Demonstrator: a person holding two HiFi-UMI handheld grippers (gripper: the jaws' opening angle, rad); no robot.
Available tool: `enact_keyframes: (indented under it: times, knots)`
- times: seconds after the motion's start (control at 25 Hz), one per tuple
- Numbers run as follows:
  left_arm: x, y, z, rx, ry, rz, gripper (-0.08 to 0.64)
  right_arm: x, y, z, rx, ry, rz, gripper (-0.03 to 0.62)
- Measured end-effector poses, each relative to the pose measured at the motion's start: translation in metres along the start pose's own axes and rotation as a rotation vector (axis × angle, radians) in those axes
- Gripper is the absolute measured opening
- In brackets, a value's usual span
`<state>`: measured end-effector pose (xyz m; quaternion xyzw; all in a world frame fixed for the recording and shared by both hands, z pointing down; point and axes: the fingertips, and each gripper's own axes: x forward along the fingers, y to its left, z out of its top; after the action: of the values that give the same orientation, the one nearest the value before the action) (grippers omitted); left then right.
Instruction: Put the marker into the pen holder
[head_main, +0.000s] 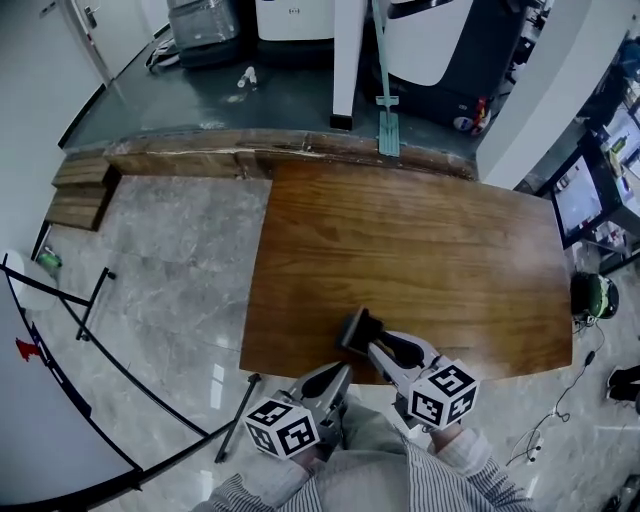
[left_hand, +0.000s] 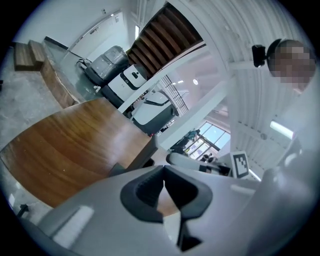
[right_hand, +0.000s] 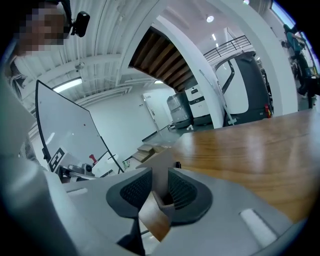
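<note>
Wood table (head_main: 420, 260); left gripper (left_hand: 162, 168) jaws clenched empty, right gripper (right_hand: 160, 173) jaws apart, empty.

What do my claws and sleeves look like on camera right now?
The left claw and right claw have pale grey shells with black ribbed pads. Each carries a white cube with black square markers. The sleeves are grey-and-white striped.

- Wooden counter (head_main: 420, 240), glossy brown grain, its near edge curved.
- It stands on a grey marble floor (head_main: 170, 270).
- Wooden steps (head_main: 85, 190) sit on the floor, far left.
</note>
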<state>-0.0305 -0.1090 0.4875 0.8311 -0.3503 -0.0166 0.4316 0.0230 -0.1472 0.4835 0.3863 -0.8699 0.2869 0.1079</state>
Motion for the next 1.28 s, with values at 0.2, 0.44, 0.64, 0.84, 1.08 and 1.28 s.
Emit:
enact_keyframes:
  times: [0.2, 0.44, 0.64, 0.84, 1.08, 1.28]
  knots:
    - [0.002, -0.01, 0.003, 0.066, 0.017, -0.003, 0.008, -0.025, 0.014, 0.002, 0.015, -0.041, 0.026, 0.012]
    - [0.005, -0.015, -0.003, 0.105, 0.05, 0.014, 0.008, -0.043, 0.037, -0.001, 0.038, -0.078, 0.109, 0.0]
    - [0.007, -0.022, -0.006, 0.116, 0.075, 0.011, 0.008, -0.047, 0.04, -0.007, 0.078, -0.077, 0.096, 0.0]
    - [0.008, -0.024, -0.008, 0.122, 0.087, 0.007, 0.008, -0.052, 0.039, -0.01, 0.078, -0.079, 0.075, 0.0]
    - [0.007, -0.027, -0.008, 0.13, 0.098, -0.003, 0.008, -0.059, 0.035, -0.012, 0.087, -0.097, 0.056, 0.0]
    - [0.007, -0.028, -0.011, 0.124, 0.102, -0.009, 0.008, -0.058, 0.036, -0.014, 0.073, -0.088, 0.053, 0.0]
